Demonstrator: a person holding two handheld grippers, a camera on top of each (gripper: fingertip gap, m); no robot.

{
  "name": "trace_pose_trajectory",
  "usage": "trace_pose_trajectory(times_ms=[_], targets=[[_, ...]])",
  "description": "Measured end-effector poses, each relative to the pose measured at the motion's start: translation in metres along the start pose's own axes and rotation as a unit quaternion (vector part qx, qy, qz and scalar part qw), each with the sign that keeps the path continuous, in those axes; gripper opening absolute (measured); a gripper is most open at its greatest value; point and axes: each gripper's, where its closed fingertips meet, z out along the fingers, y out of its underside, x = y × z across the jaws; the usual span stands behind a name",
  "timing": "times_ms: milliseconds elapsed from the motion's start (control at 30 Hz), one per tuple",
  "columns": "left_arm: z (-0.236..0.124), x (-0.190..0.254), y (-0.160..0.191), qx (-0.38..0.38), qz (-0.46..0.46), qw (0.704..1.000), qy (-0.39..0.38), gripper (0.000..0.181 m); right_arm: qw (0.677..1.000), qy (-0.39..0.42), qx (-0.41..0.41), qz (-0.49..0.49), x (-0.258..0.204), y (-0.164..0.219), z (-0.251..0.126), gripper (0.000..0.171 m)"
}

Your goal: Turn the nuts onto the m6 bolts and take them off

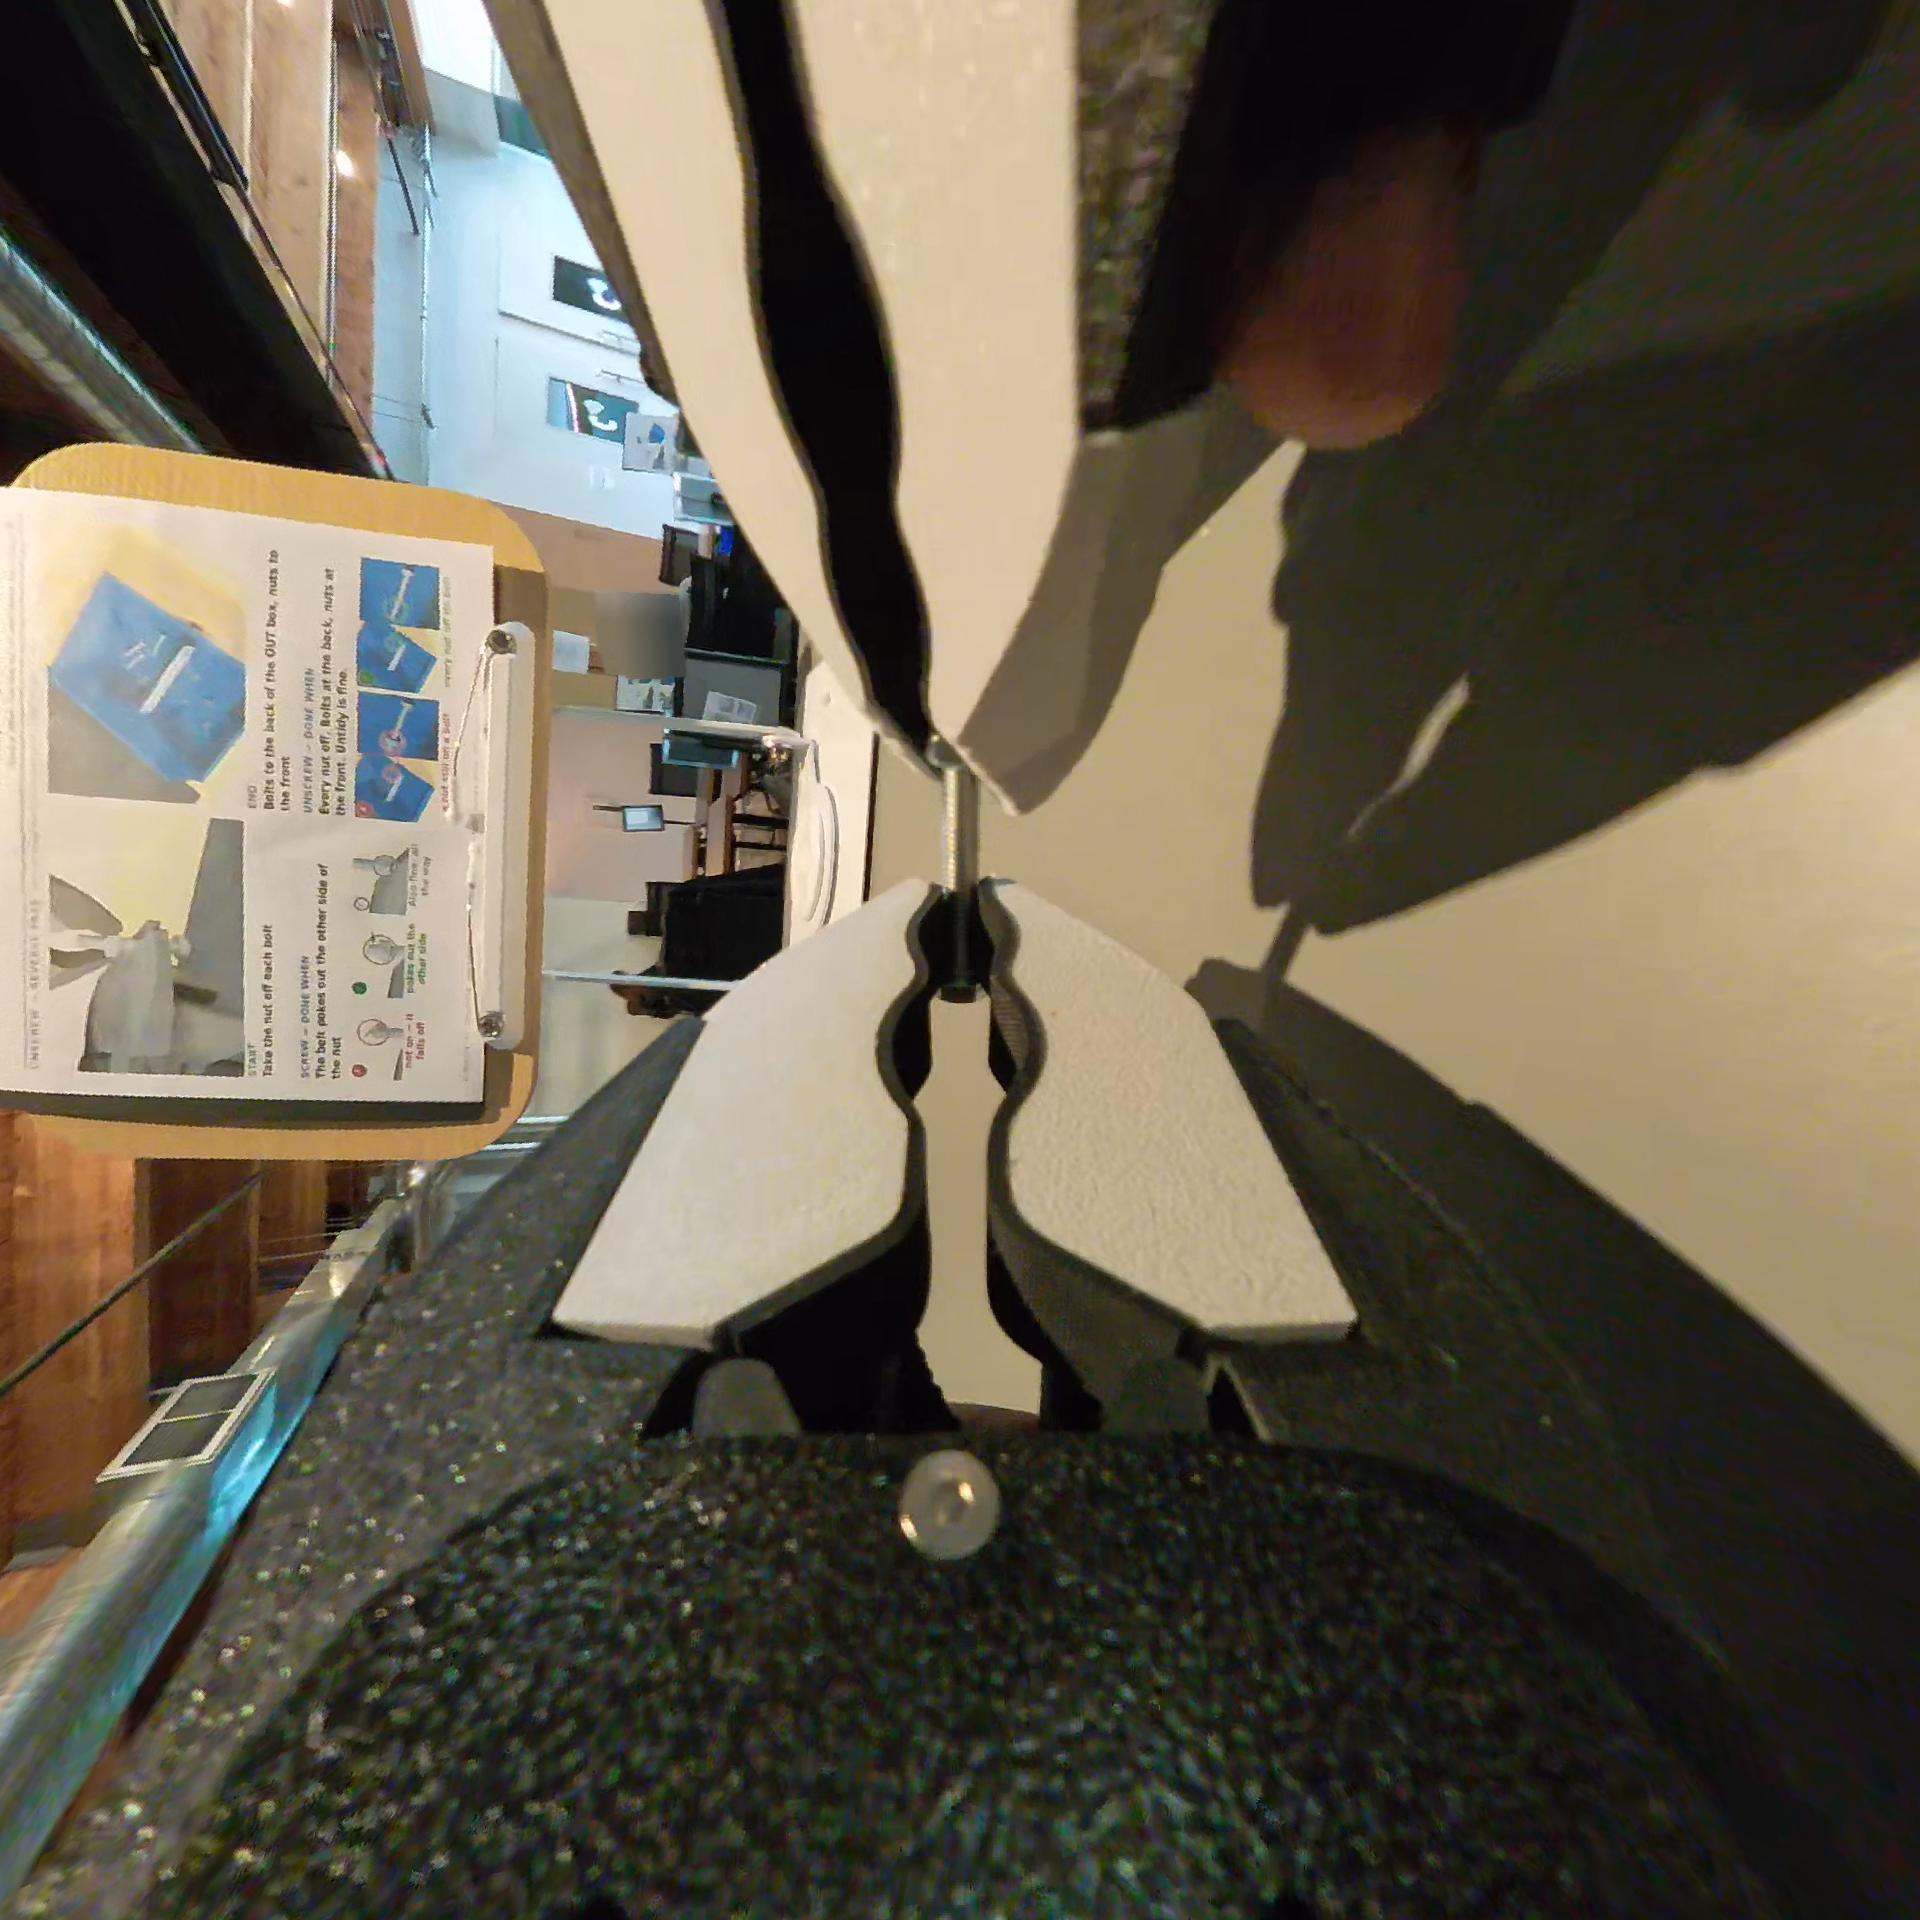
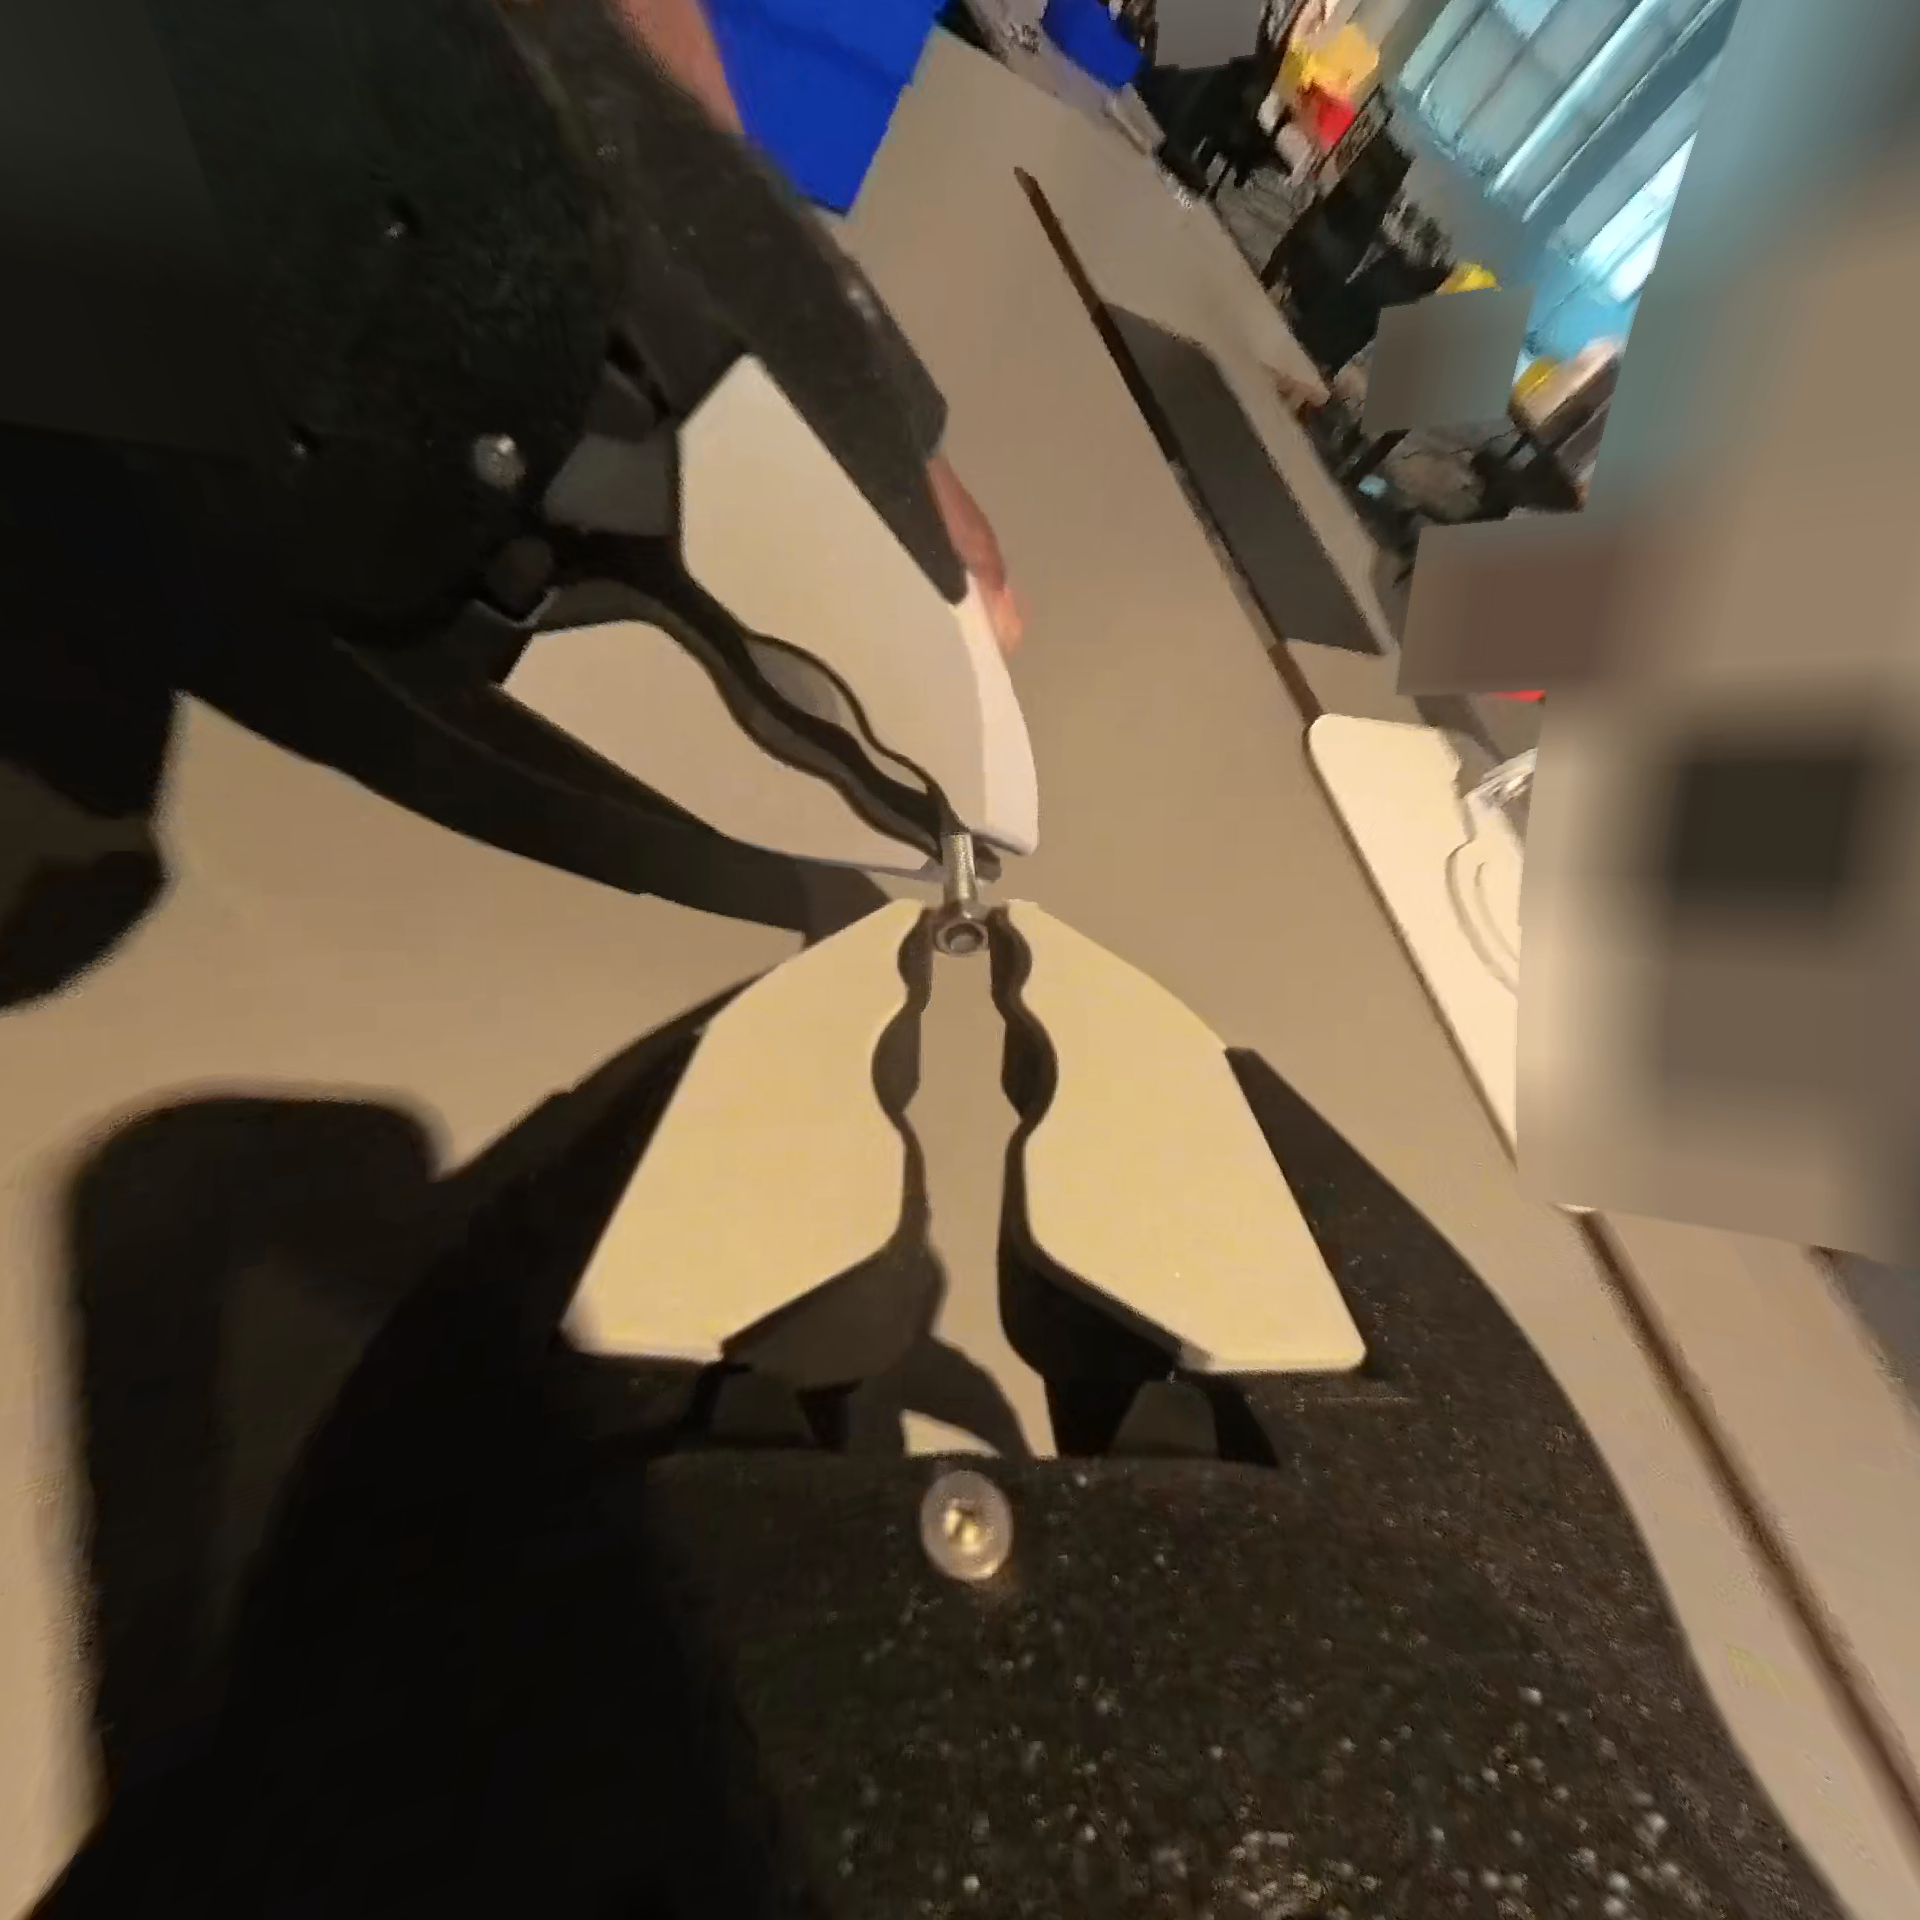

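Hazards. The bolt [image 1: 963, 831] was held in mid-air, with only its two ends gripped. A misaligned axis between the grippers would likely cross-thread or jam the nut [image 1: 956, 961]. A loosened pinch during re-gripping would let the bolt or nut drop to the table [image 2: 1091, 520] below.

Left wrist view, left to right. A clipboard [image 1: 509, 582] with an instruction sheet stood at far left, well apart from the work. At centre, the left gripper [image 1: 956, 914] was closed at its tips on a small dark piece, apparently the nut, with the threaded shank rising out of it. The right gripper [image 1: 940, 743] came down from above and pinched the shank's far end. A person's finger [image 1: 1340, 312] showed at upper right.

Right wrist view, left to right. The left gripper [image 2: 966, 842] entered from upper left and met the bolt [image 2: 958, 868] at its tip. The right gripper [image 2: 961, 914] was clamped on the socket head, which sat between its very fingertips.
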Motion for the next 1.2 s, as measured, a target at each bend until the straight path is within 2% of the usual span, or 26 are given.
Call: trace_pose_trajectory(times_ms=[100, 200, 267, 300, 367, 467, 533, 600, 700, 767, 867, 967, 1033, 1100, 1167, 1200], targets=[[0.001, -0.003, 0.002, -0.010, 0.013, 1.000, -0.013, 0.006, 0.982, -0.056, 0.001, 0.179, -0.001, -0.001, 0.002, 0.010], [-0.001, -0.008, -0.001, -0.009, 0.014, 0.999, -0.028, 0.006, 0.918, -0.130, 0.052, 0.370, 0.000, -0.008, -0.003, 0.010], [-0.001, -0.010, -0.002, -0.008, 0.007, 0.999, -0.035, 0.006, 0.882, -0.168, 0.089, 0.432, 0.001, -0.011, -0.005, 0.010], [-0.001, -0.011, -0.003, -0.007, 0.003, 0.999, -0.036, 0.006, 0.875, -0.178, 0.104, 0.439, 0.002, -0.013, -0.006, 0.018], [-0.001, -0.011, -0.002, -0.007, -0.002, 0.999, -0.035, 0.006, 0.886, -0.170, 0.123, 0.412, 0.007, -0.017, -0.008, 0.033], [-0.002, -0.012, 0.001, -0.007, -0.012, 0.999, -0.033, 0.005, 0.946, -0.095, 0.117, 0.288, 0.017, -0.012, -0.009, 0.052], [-0.002, -0.013, 0.001, -0.006, -0.015, 0.999, -0.031, 0.006, 0.976, -0.057, 0.099, 0.185, 0.017, -0.009, -0.010, 0.052], [-0.003, -0.012, 0.000, -0.002, -0.017, 0.999, -0.028, 0.006, 0.992, -0.029, 0.076, 0.093, 0.014, -0.007, -0.009, 0.048], [-0.003, -0.011, 0.000, 0.001, -0.014, 1.000, -0.024, 0.005, 0.998, 0.001, 0.056, 0.003, 0.010, -0.005, -0.009, 0.041], [-0.003, -0.010, -0.003, 0.007, -0.012, 1.000, -0.022, 0.006, 0.999, 0.001, 0.050, -0.014, 0.006, -0.006, -0.007, 0.034], [-0.003, -0.007, -0.006, 0.012, -0.004, 1.000, -0.019, 0.005, 0.999, -0.010, 0.042, 0.001, 0.001, -0.006, -0.005, 0.012], [-0.002, -0.008, -0.002, 0.000, 0.004, 1.000, -0.023, 0.006, 0.995, -0.033, 0.026, 0.095, 0.000, -0.004, -0.001, 0.010], [-0.002, -0.009, 0.000, -0.007, 0.007, 1.000, -0.027, 0.006, 0.971, -0.069, 0.034, 0.225, -0.001, -0.006, 0.000, 0.010], [-0.002, -0.011, 0.000, -0.005, 0.005, 0.999, -0.031, 0.005, 0.931, -0.115, 0.066, 0.339, -0.003, -0.011, -0.001, 0.011], [-0.003, -0.014, 0.000, -0.003, -0.001, 0.999, -0.037, 0.005, 0.902, -0.160, 0.100, 0.388, -0.004, -0.016, -0.003, 0.012], [-0.003, -0.015, 0.000, -0.004, -0.004, 0.999, -0.040, 0.005, 0.899, -0.173, 0.110, 0.387, -0.004, -0.018, -0.004, 0.017]])
